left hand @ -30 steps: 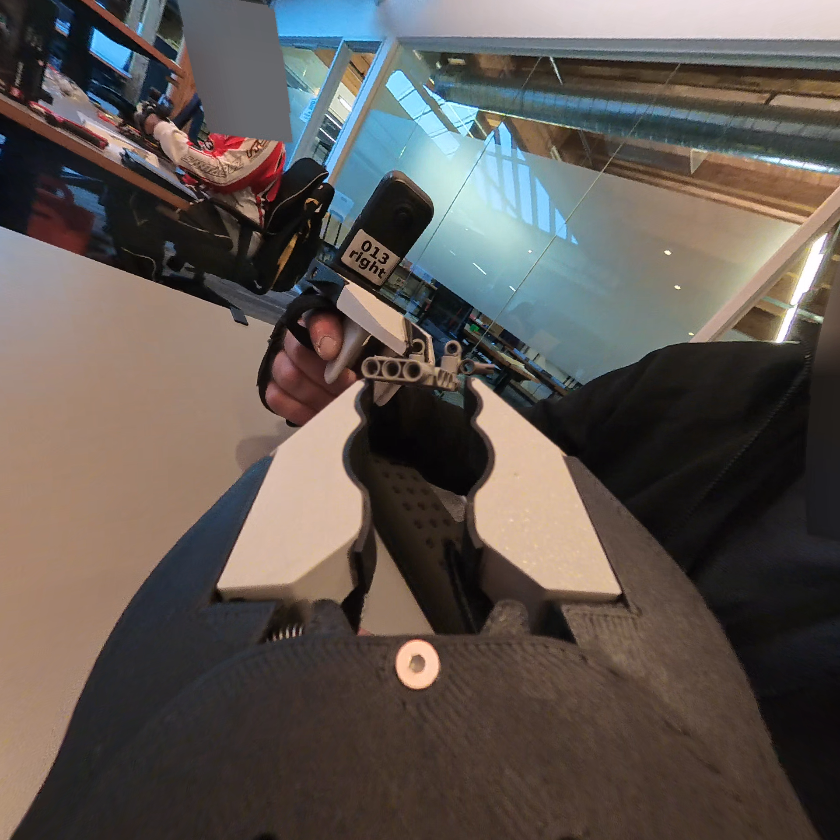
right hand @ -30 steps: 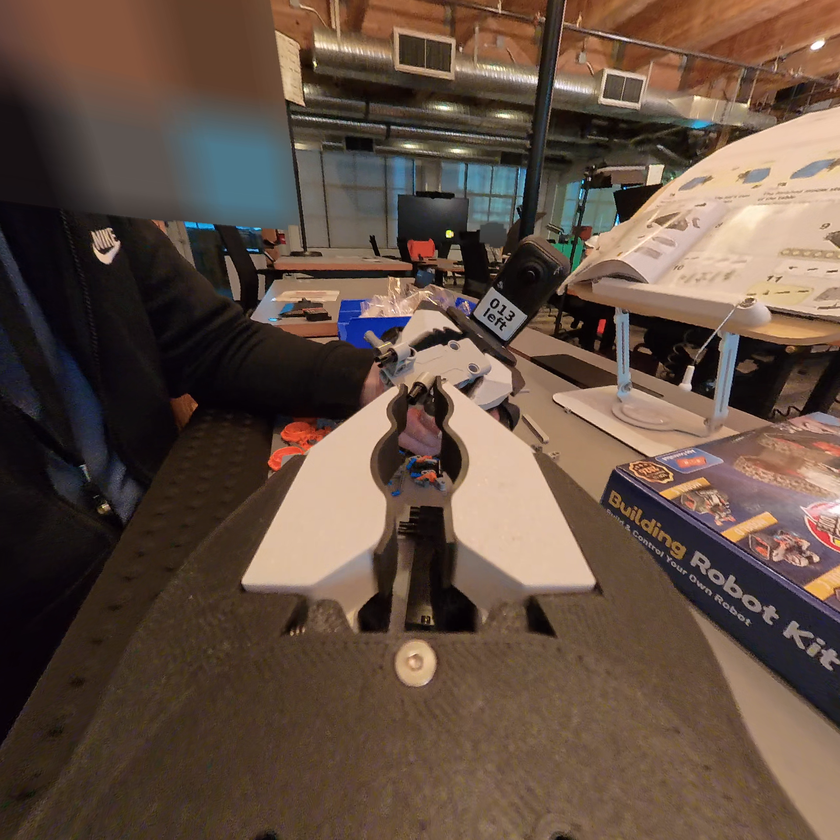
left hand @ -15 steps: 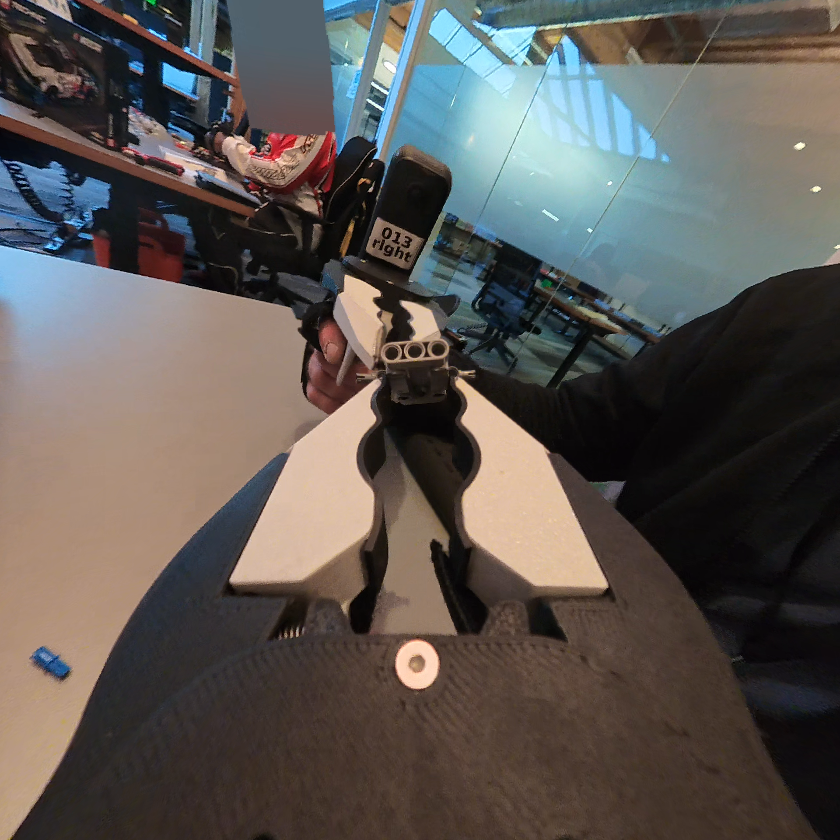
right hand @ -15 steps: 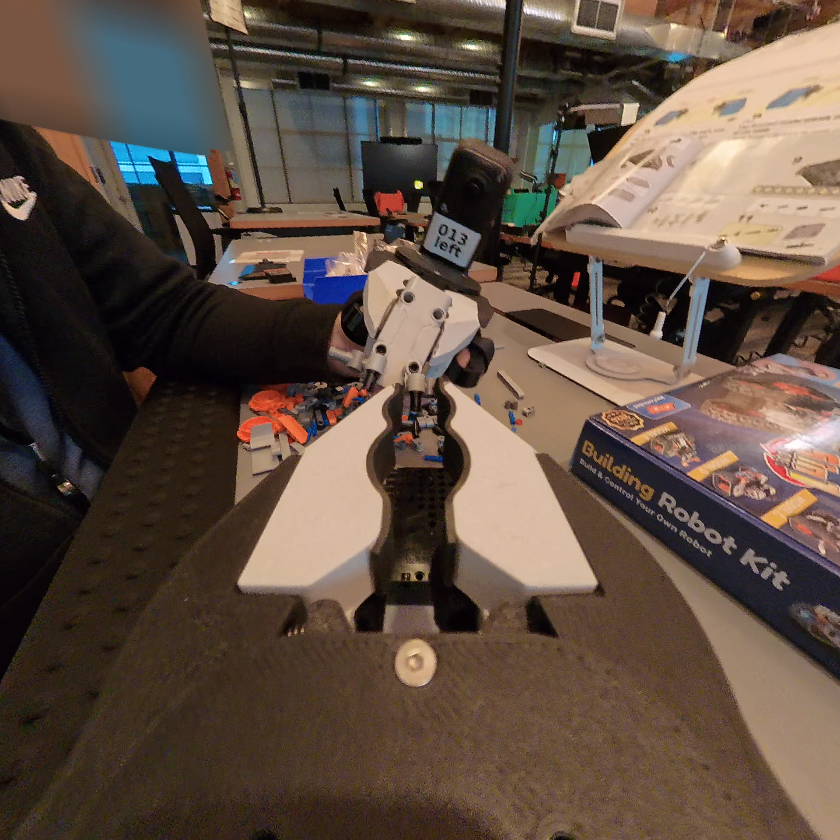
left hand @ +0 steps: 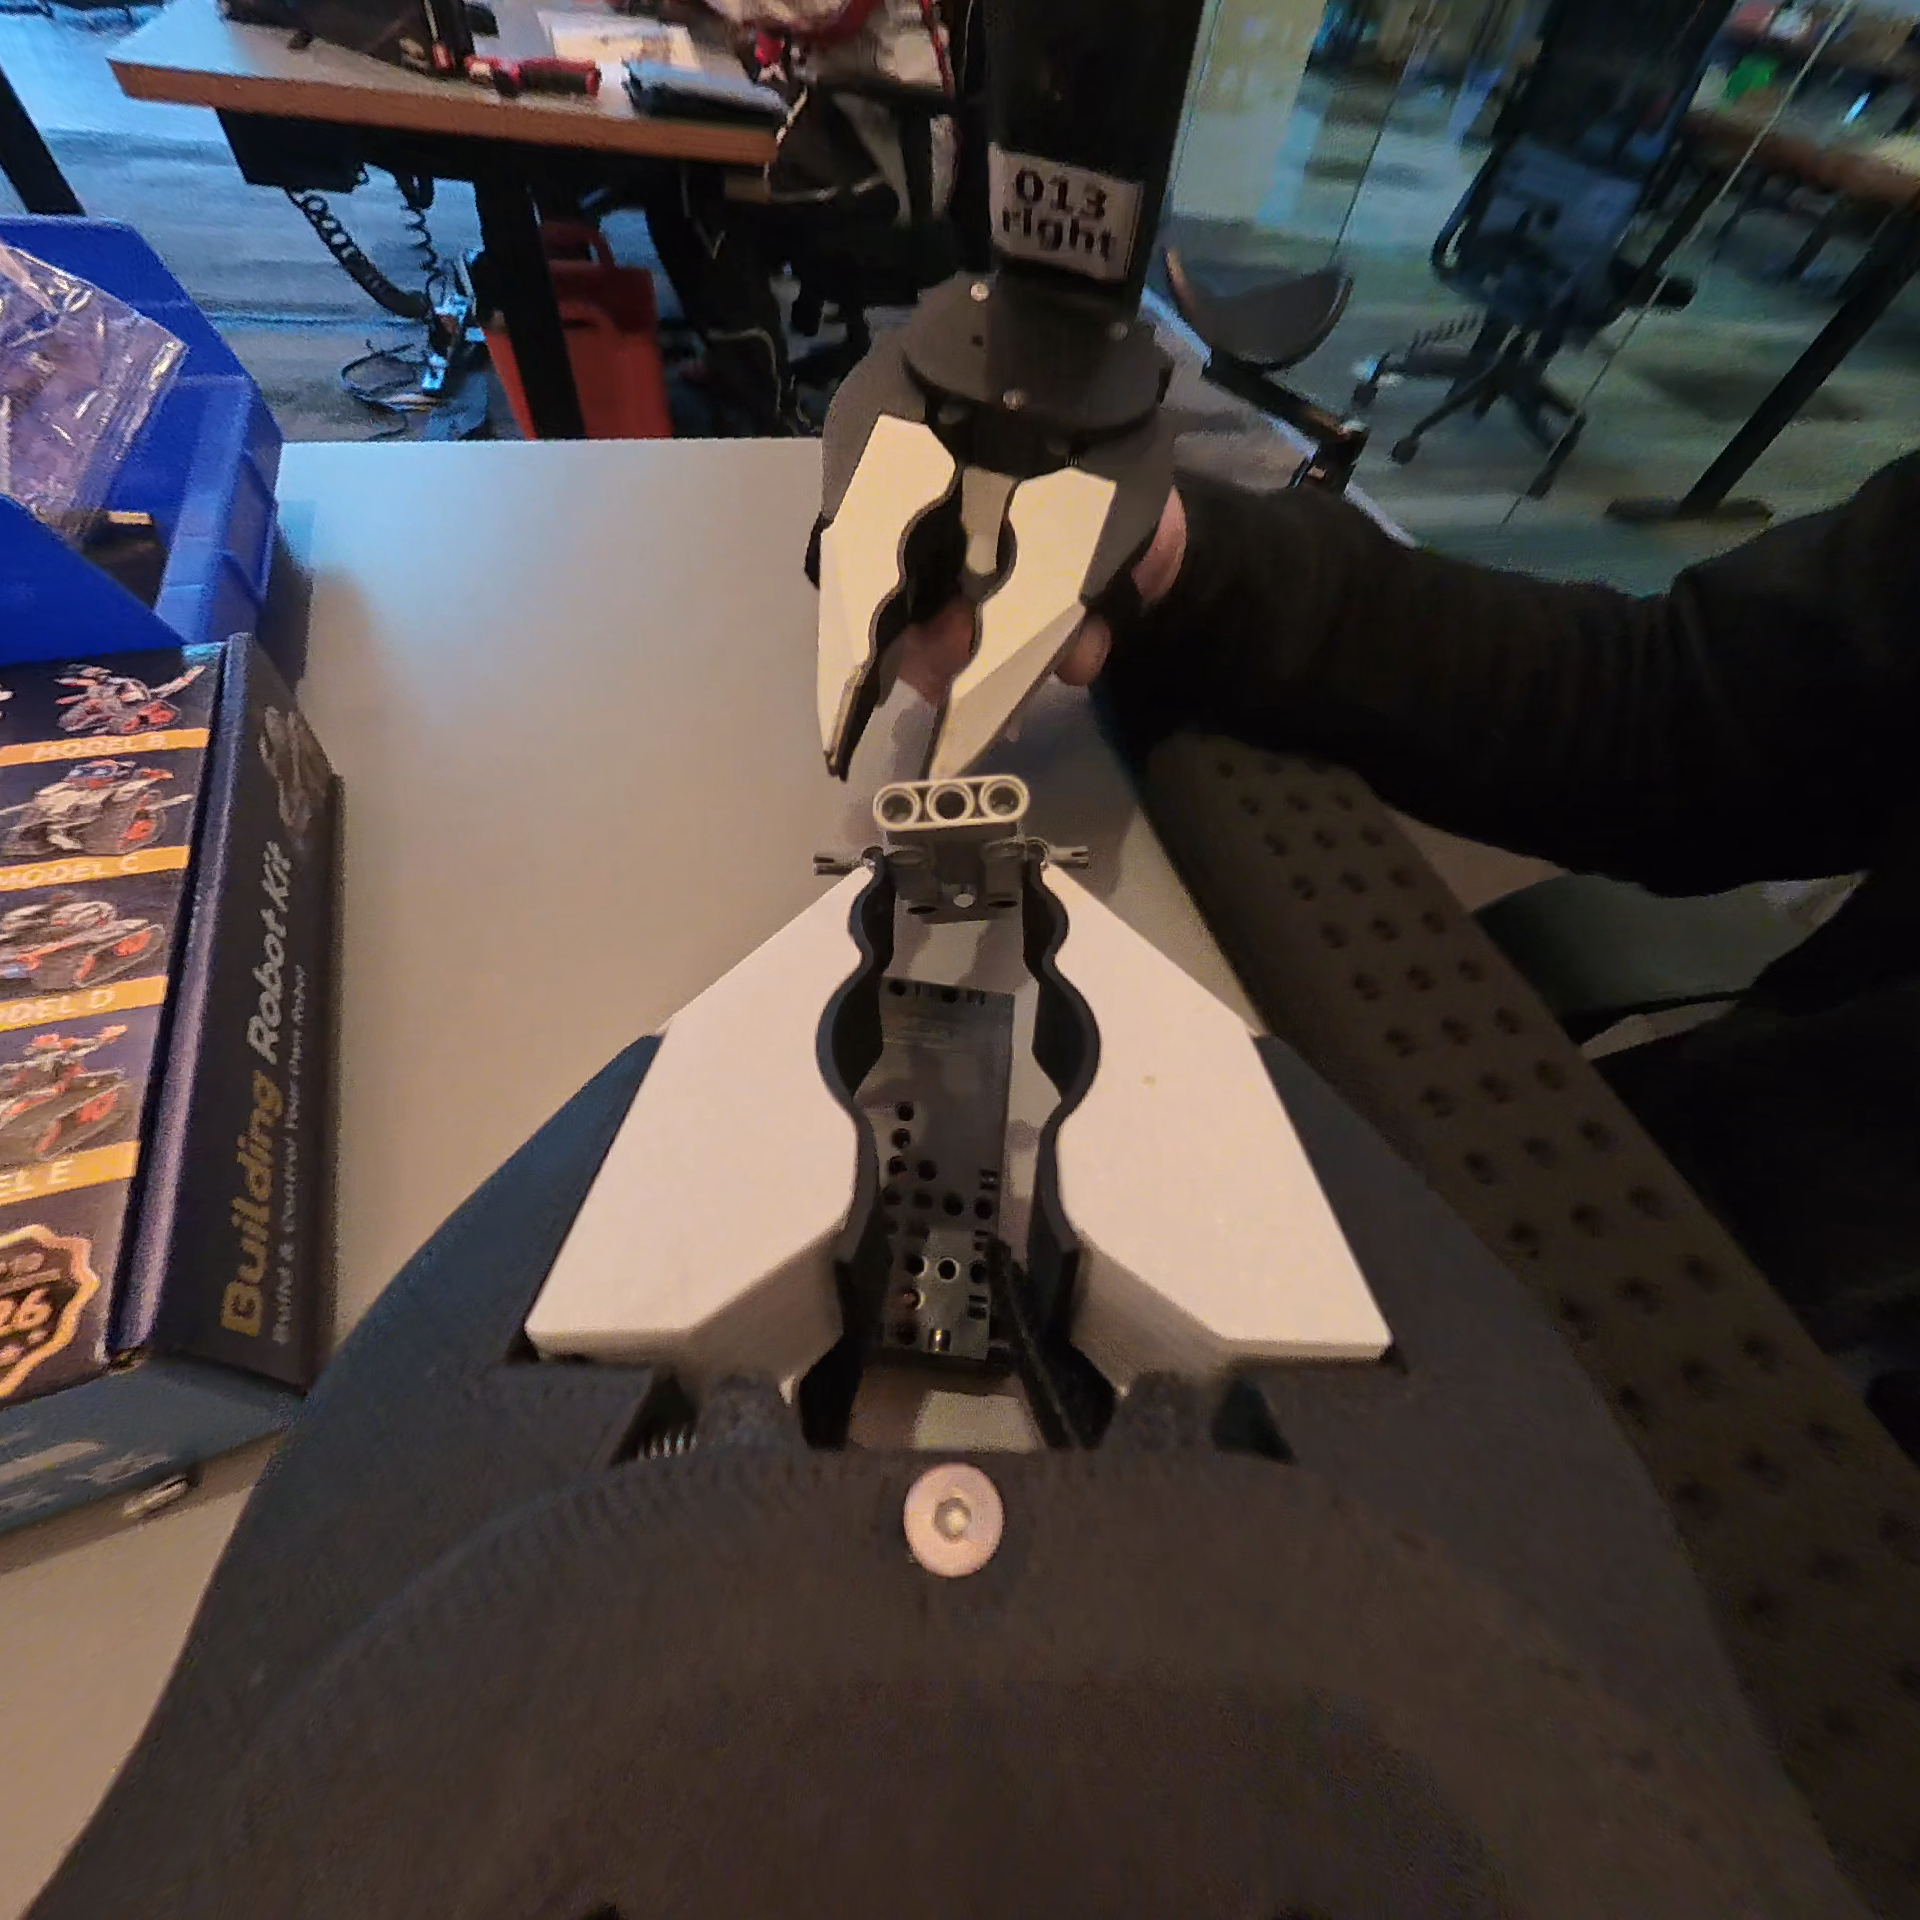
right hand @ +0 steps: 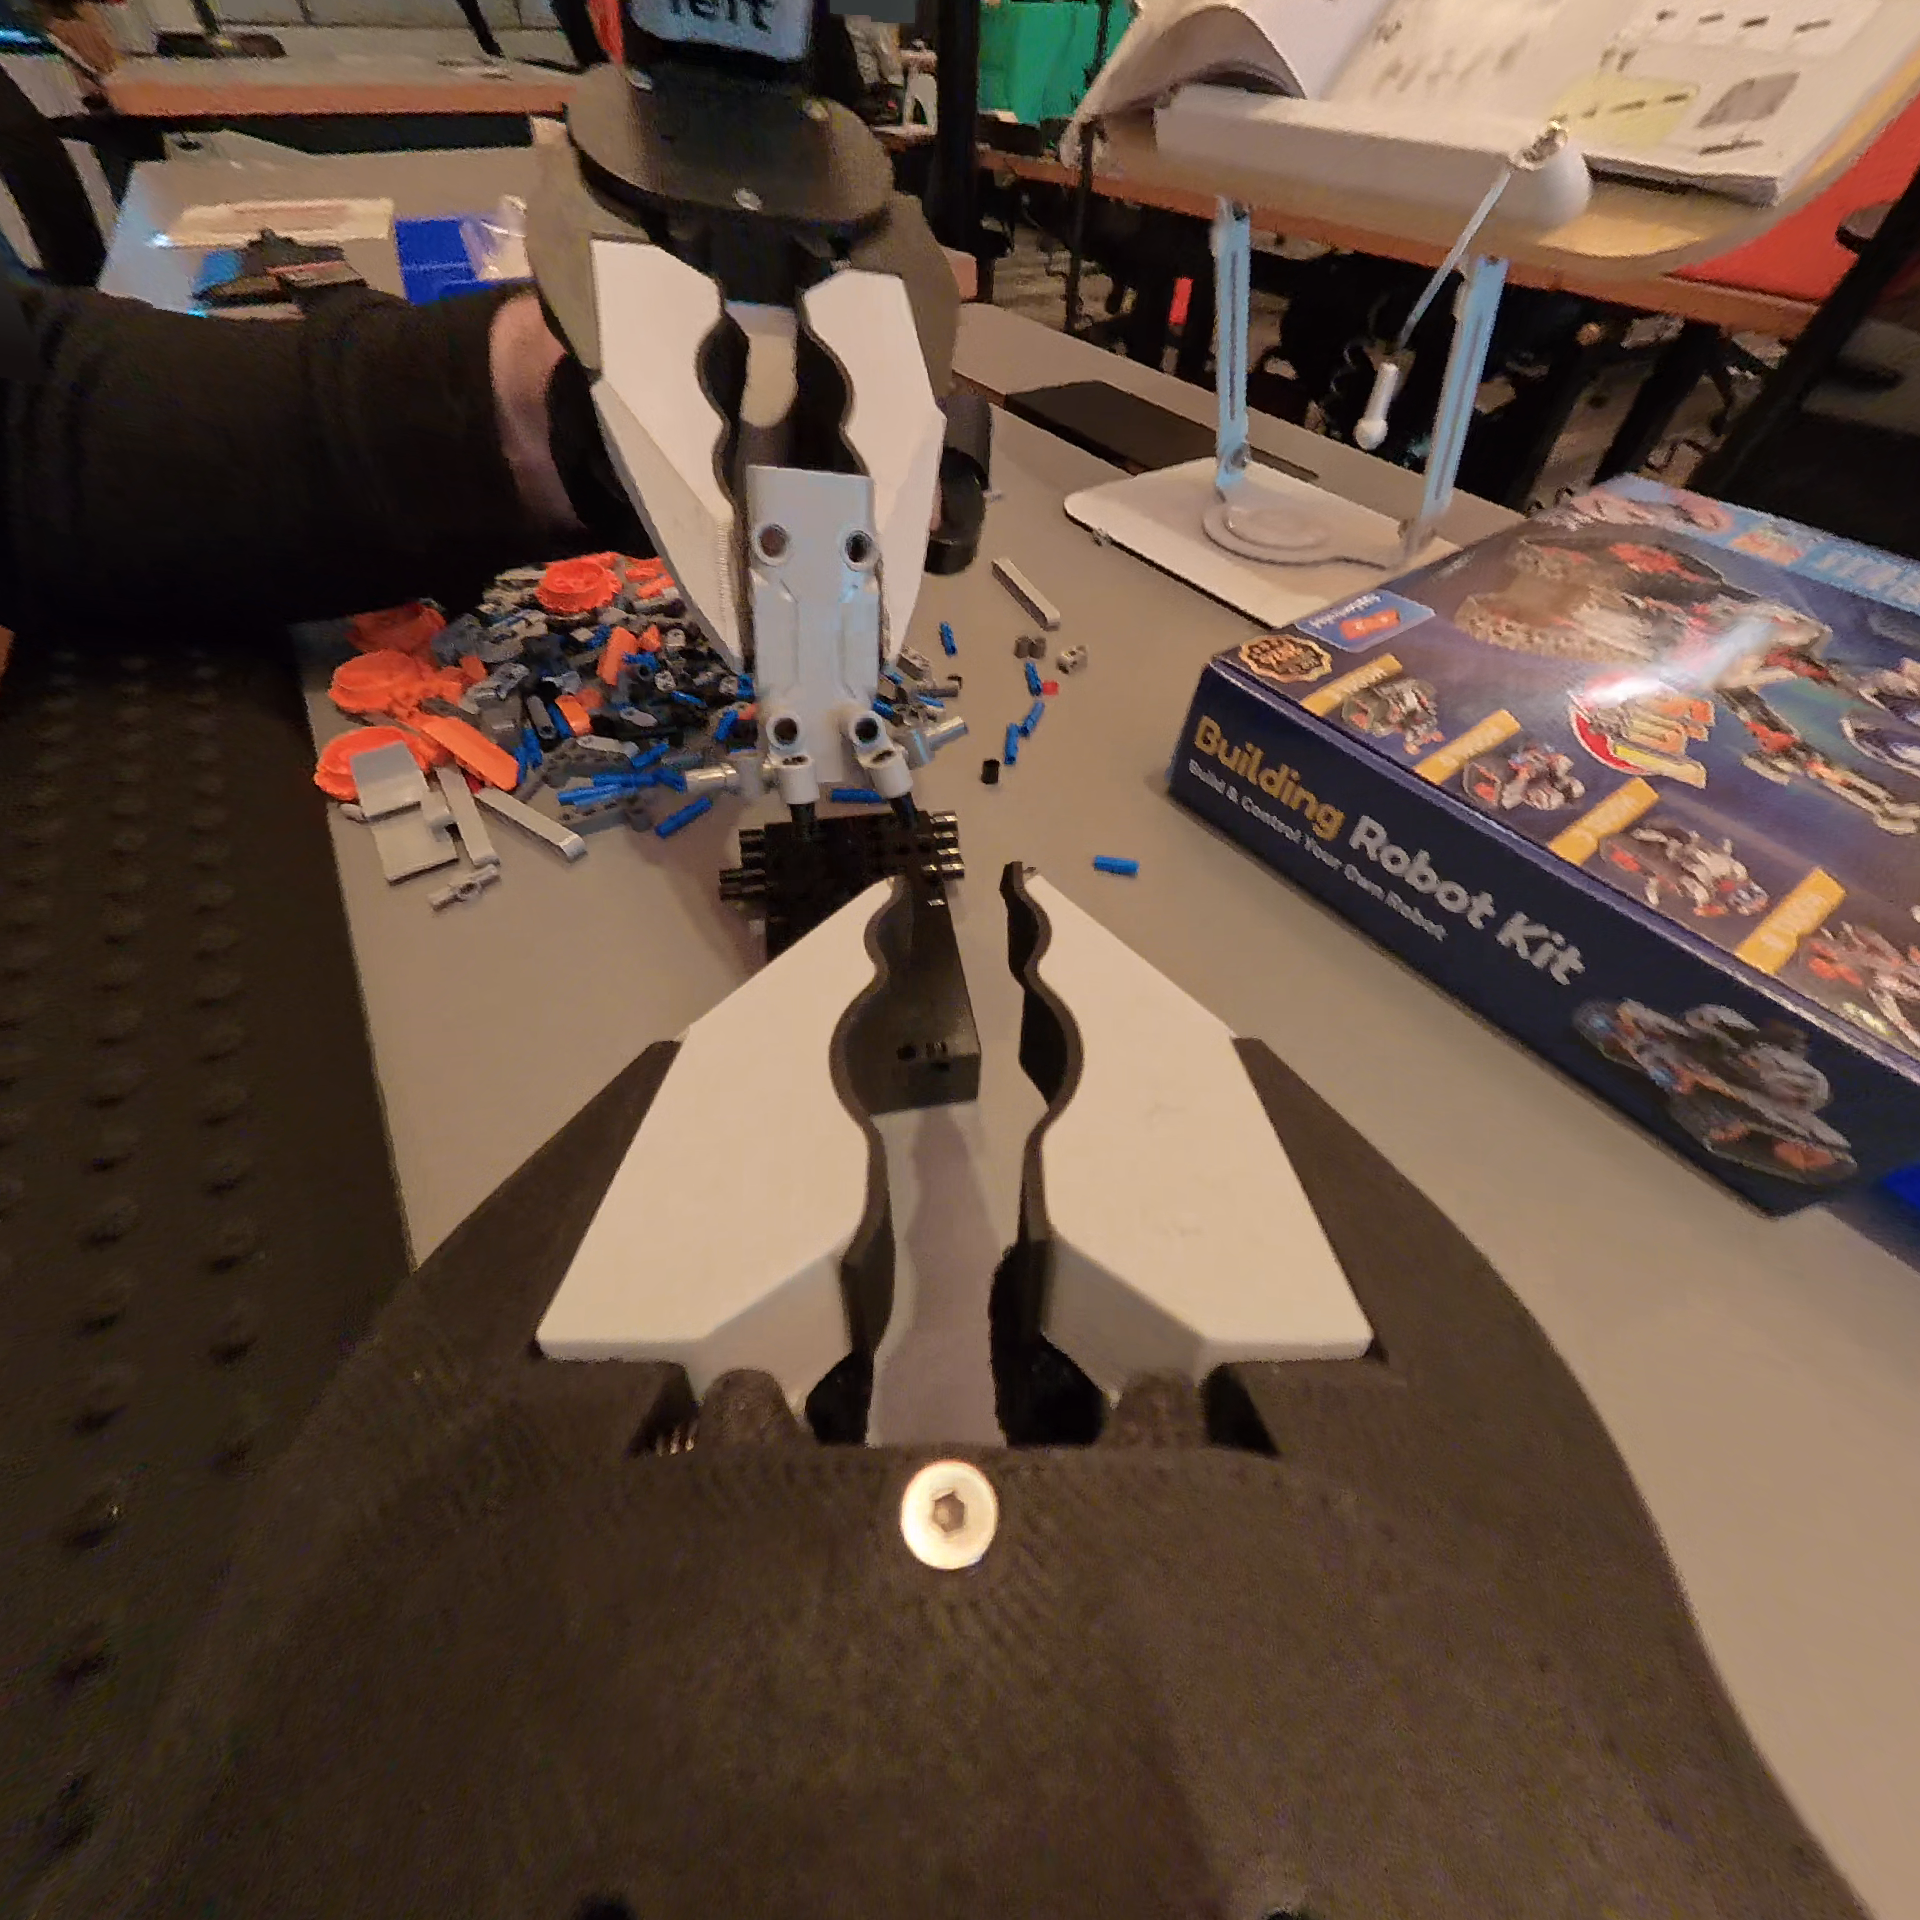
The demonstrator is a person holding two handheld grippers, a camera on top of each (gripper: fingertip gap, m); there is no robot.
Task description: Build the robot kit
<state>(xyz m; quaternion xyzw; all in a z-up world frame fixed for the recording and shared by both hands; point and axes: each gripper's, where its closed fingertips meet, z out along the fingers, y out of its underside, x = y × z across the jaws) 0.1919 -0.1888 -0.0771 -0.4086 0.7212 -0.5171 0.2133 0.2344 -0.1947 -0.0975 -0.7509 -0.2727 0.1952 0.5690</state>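
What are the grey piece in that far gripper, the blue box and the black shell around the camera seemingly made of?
The grey piece looks like moulded plastic: smooth, semi-matte, with clean round holes. The blue box seems to be printed cardboard with a glossy coat, judging by the glare and folded edges. The black shell appears 3D-printed plastic, matte, with fine ridged lines across it.

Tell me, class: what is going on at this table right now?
A person holds a tool in each hand. The left tool is shut on a grey block assembly, held upright with its pins over a black block piece on the table. The right tool is open, its fingers either side of that black piece. Loose orange, blue and grey parts lie in a pile behind, with a kit box and a book stand to the right.
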